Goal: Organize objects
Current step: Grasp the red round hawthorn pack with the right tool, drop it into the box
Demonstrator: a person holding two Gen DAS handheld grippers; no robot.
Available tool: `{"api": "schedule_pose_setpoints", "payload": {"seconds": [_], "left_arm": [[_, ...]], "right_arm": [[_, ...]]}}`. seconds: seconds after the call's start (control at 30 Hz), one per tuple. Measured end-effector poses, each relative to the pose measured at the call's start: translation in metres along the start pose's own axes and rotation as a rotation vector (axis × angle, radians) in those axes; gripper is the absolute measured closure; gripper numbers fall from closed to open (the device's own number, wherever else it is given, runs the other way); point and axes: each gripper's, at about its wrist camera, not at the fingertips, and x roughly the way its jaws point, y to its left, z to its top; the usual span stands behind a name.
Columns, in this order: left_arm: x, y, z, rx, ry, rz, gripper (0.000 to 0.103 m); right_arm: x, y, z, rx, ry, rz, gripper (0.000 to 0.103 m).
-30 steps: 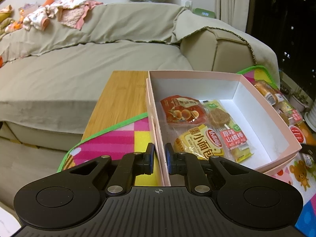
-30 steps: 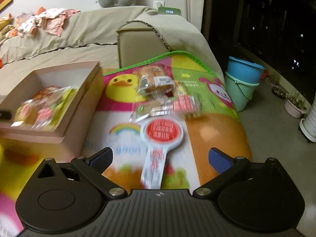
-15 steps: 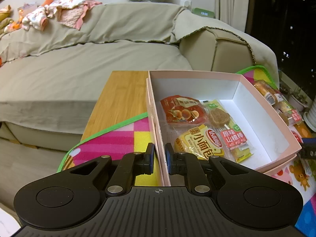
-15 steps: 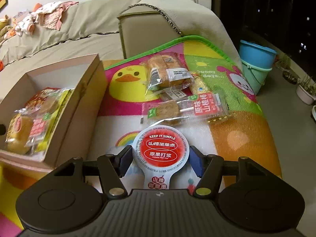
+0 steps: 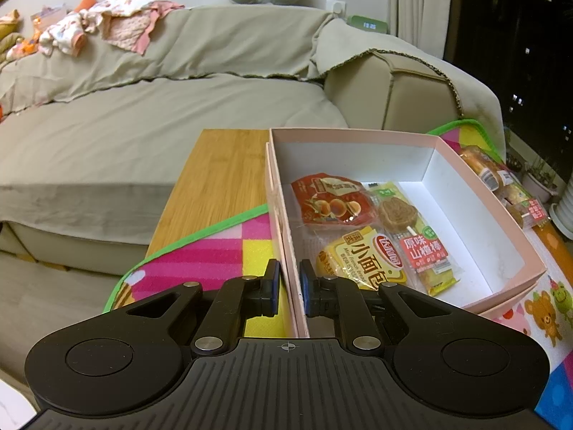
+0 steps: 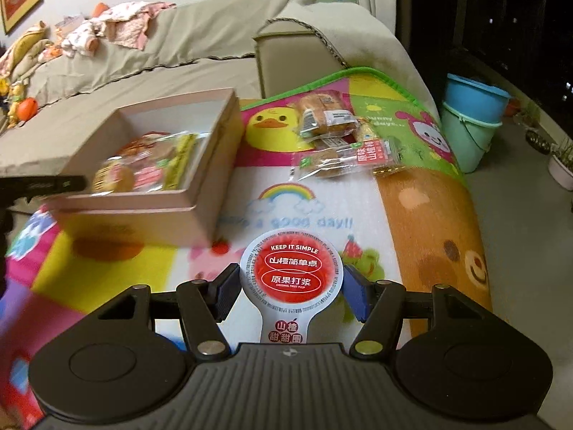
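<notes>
R gripper (image 6: 290, 292) has its pads closed on the round red-and-white lollipop snack (image 6: 290, 275), pinching the disc from both sides, stem pointing back toward the camera; it looks lifted clear of the play mat (image 6: 358, 211). L gripper (image 5: 287, 288) is nearly closed, clamped on the near wall of the pink box (image 5: 283, 193), one pad outside, one inside. Step in hand, as I read it: carry the lollipop over to the box & drop it in w/ the rest. To do it well: keep the disc level so it can't pivot between the pads, come in above the box rim rather than across it, aim for the bare white floor on the far/right side of the box, not on top of the packets, & open only once the disc is low inside. L should keep its pinch so the box doesn't slide on the soft mat. Views differ: L wrist view shows the box interior clearly, w/ red snack pack (image 5: 331, 200), yellow bread packet (image 5: 365, 259) & hawthorn stick pack (image 5: 419, 240), plus the free space beside them; it shows nothing of R gripper or the lollipop. R wrist view shows the held snack, the blurred box from outside at upper left, & the items yet to sort: wrapped bread (image 6: 324, 116) and another stick pack (image 6: 343, 159) lying on the mat, near each other.
</notes>
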Motion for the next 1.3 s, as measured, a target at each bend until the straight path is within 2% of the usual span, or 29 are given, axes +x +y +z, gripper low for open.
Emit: {"api": "schedule_pose_setpoints", "payload": {"seconds": [0.2,0.43,0.57,0.7,0.77,0.93,1.03,1.3], "left_arm": [[0.0,0.0,0.001,-0.004,-0.002,-0.001,0.089],[0.0,0.0,0.002,-0.01,-0.007,-0.01,0.089],[0.0,0.002,0.0,-0.008,-0.011,-0.017,0.088],[0.0,0.005,-0.001,-0.023,-0.011,-0.03,0.088],[0.0,0.005,-0.001,-0.026,-0.012,-0.034,0.088],[0.0,0.007,-0.003,-0.026,-0.017,-0.044,0.087],[0.001,0.008,-0.002,-0.032,-0.017,-0.052,0.087],[0.002,0.009,-0.002,-0.03,-0.015,-0.052,0.087]], "right_arm": [[-0.041,0.024,-0.007,-0.034,-0.033,0.041,0.042],[-0.074,0.058,0.004,-0.105,-0.077,0.104,0.042],[-0.089,0.075,0.029,-0.139,-0.116,0.155,0.042],[-0.099,0.093,0.07,-0.191,-0.185,0.169,0.042],[-0.097,0.101,0.093,-0.211,-0.203,0.171,0.042],[-0.07,0.113,0.138,-0.202,-0.179,0.17,0.042],[-0.054,0.128,0.15,-0.242,-0.207,0.108,0.042],[0.0,0.143,0.175,-0.25,-0.188,0.051,0.041]]}}
